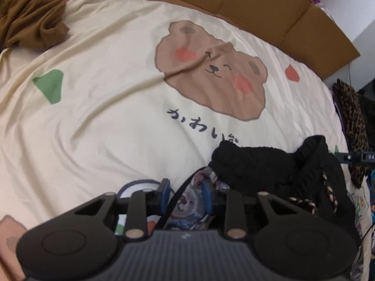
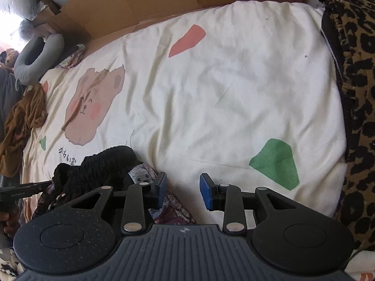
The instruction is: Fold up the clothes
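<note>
A black knitted garment [image 1: 276, 171] lies bunched at the near edge of the bed, on top of a patterned purple-grey cloth [image 1: 187, 206]. My left gripper [image 1: 186, 194] is open, with the patterned cloth and a black strap lying between its blue pads. In the right wrist view the black knit [image 2: 100, 168] and patterned cloth [image 2: 168, 208] sit left of my right gripper [image 2: 183, 190], which is open and empty over the cream sheet. The left gripper's tip [image 2: 25, 188] shows at the far left.
The cream bedsheet [image 1: 105, 117] has a brown bear print [image 1: 211, 77]. A brown garment [image 1: 30, 18] lies crumpled at the far left. A leopard-print cloth [image 2: 356, 93] lies along the right edge. Cardboard [image 2: 140, 2] lines the far side. A grey neck pillow [image 2: 35, 58] sits far left.
</note>
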`<control>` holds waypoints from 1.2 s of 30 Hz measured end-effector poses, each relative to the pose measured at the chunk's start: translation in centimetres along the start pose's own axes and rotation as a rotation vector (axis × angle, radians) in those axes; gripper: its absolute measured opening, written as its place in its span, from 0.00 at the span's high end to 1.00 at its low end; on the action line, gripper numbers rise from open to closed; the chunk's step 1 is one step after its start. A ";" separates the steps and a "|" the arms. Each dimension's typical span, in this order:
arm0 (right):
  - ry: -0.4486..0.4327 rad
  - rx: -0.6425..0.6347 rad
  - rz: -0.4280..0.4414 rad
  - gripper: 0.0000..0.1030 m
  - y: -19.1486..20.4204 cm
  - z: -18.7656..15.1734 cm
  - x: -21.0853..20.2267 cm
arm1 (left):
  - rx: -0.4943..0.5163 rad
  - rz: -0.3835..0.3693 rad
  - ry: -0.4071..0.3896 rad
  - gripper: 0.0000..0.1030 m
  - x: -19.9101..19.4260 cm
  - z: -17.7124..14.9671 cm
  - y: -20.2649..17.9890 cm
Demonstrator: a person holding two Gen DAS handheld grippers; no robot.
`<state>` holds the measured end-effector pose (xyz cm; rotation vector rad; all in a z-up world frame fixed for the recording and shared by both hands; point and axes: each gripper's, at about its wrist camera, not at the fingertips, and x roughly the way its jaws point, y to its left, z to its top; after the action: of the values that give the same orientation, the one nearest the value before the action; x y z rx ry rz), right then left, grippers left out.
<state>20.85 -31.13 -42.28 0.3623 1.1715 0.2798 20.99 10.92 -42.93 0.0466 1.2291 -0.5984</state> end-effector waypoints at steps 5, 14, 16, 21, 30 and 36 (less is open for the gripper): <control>0.003 -0.019 0.008 0.65 0.2 0.0 0.5 | 0.079 0.022 0.008 0.69 0.4 -0.1 -0.8; 0.016 -0.082 0.029 0.65 1.2 -0.5 0.7 | 0.177 0.041 0.029 0.72 1.0 -0.3 -2.0; 0.018 -0.098 0.031 0.65 1.5 -0.6 0.8 | 0.204 0.047 0.037 0.92 1.1 -0.4 -2.3; 0.027 -0.150 0.034 0.65 2.6 -0.6 1.3 | 0.222 0.060 0.028 0.98 0.1 -0.4 -2.2; -0.005 -0.192 -0.003 0.65 2.4 0.8 0.9 | 0.145 0.138 -0.037 0.98 -2.7 -0.4 -0.5; 0.027 -0.212 0.021 0.65 3.3 -0.1 1.9 | 0.126 0.159 -0.042 0.98 -3.7 -0.9 1.1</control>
<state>21.39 -27.34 -42.57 0.1851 1.1526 0.4247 19.99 13.69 -40.26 0.2346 1.1334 -0.5349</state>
